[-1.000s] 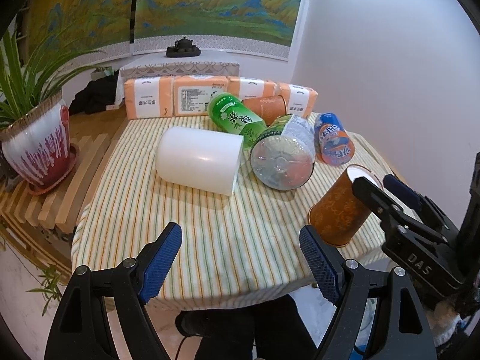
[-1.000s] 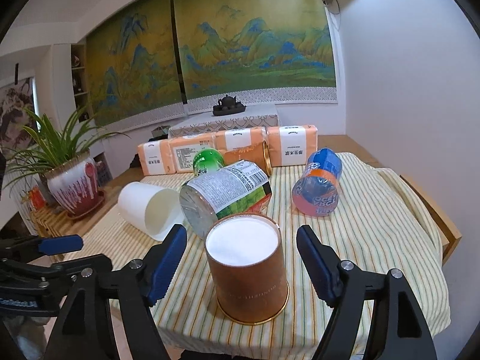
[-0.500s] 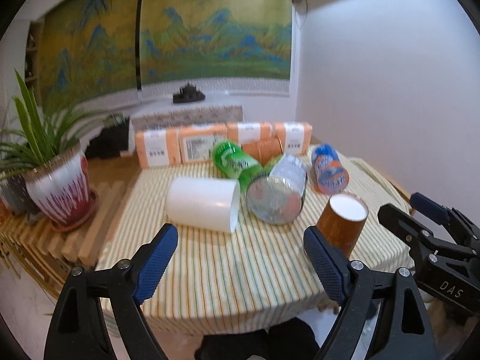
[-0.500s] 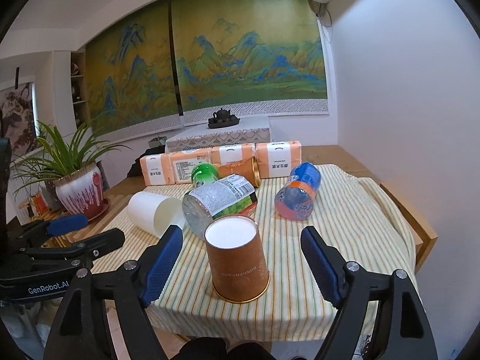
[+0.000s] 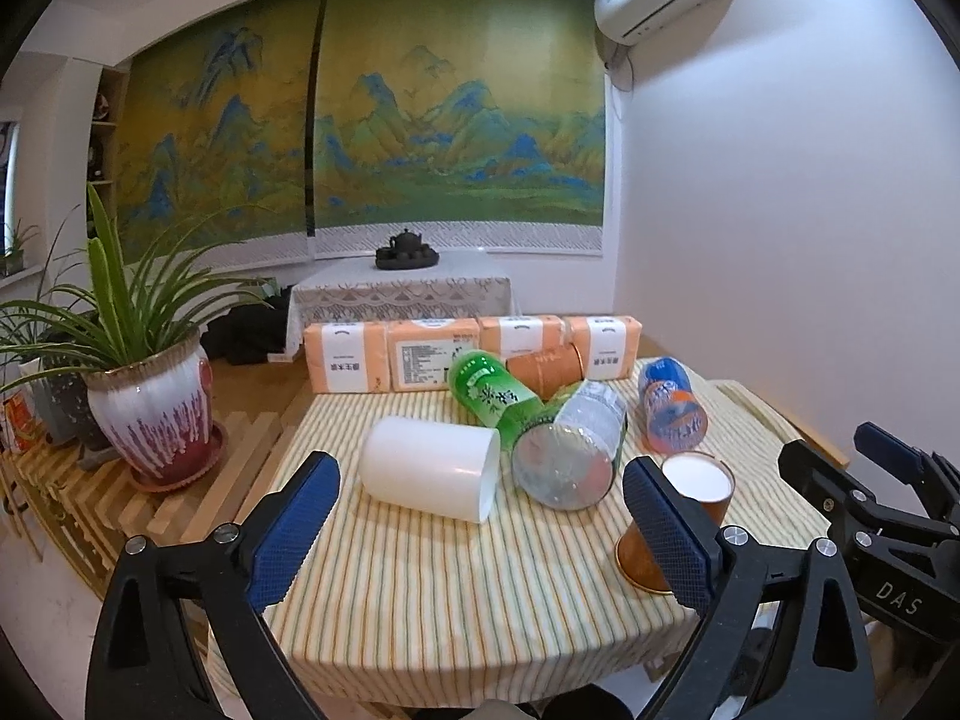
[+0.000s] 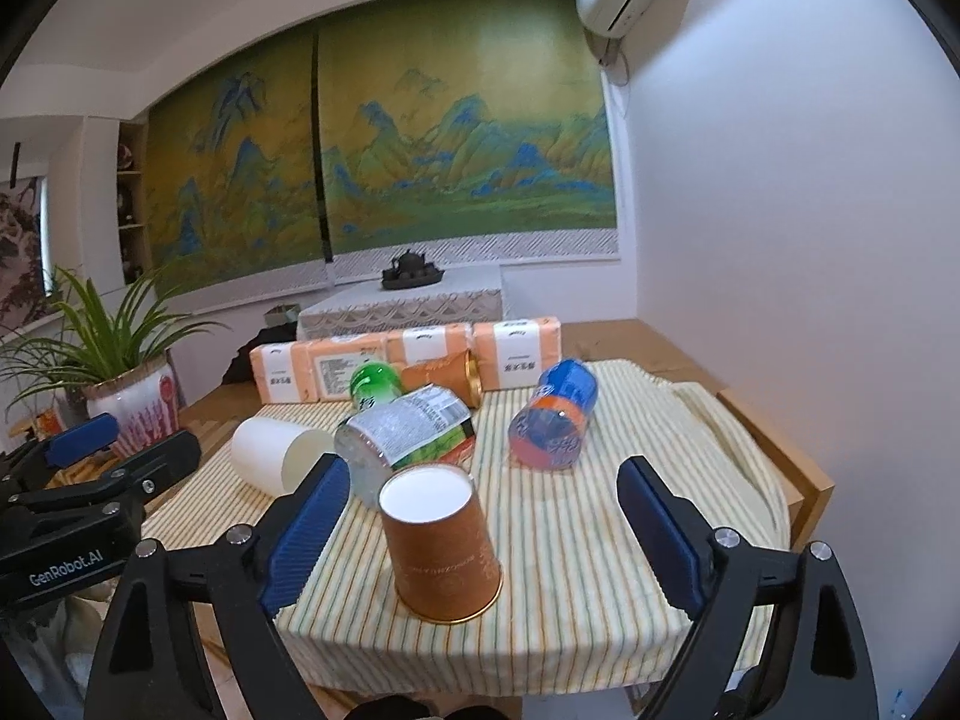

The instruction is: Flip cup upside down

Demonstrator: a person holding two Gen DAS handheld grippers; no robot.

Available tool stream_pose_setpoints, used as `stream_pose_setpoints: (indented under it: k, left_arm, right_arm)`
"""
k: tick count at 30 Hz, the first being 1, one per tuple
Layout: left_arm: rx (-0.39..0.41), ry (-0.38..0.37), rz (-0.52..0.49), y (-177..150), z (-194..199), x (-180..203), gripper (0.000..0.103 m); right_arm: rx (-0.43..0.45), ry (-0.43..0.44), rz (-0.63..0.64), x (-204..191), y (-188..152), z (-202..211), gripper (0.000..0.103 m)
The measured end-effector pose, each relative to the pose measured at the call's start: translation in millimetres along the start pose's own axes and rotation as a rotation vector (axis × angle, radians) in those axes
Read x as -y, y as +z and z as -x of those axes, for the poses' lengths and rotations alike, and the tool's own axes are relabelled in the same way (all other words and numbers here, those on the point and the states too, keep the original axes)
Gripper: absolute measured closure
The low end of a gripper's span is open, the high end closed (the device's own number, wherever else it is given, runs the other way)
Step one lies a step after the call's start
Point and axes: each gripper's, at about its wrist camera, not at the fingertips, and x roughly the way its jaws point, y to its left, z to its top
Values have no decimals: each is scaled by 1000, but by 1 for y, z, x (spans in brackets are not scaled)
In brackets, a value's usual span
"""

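Observation:
A brown paper cup [image 6: 441, 546] stands upside down, white base up, near the front edge of the striped table [image 6: 600, 516]. It also shows in the left wrist view [image 5: 696, 486], partly behind a finger pad. My right gripper [image 6: 480, 534] is open and empty, pulled back from the cup. My left gripper [image 5: 480, 531] is open and empty, off the table's front edge. A white cup [image 5: 429, 468] lies on its side, left of centre. The right gripper's body [image 5: 876, 516] shows at the right of the left wrist view.
A clear bottle [image 6: 402, 429], a green bottle [image 5: 489, 393], an orange-blue bottle [image 6: 555, 417] and a second brown cup [image 6: 441, 375] lie behind. Orange tissue packs [image 5: 468, 351] line the back. A potted plant [image 5: 150, 414] stands on a wooden rack at left. A wall is at right.
Both grippers have drawn back and up from the table. The brown cup, between the right gripper's open fingers one second ago, now stands alone, farther away.

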Motion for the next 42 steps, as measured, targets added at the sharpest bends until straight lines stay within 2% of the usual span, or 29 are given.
stream_pose_setpoints:
  k: [4,14,17,42]
  left_arm:
    - [13,10,-1,1,4,-1,5]
    - [9,16,14,1,4,-6,4]
    - [12,16,18,2,5,-7,0]
    - [10,24,16,2,3,-7,0]
  right_arm:
    - [26,-30,8,-2,0,3,6]
    - [39,-54,21,-3,0,6,5]
    - [37,-52,20,-2,1,6,5]
    - [29,-50,8,-1,2,5,5]
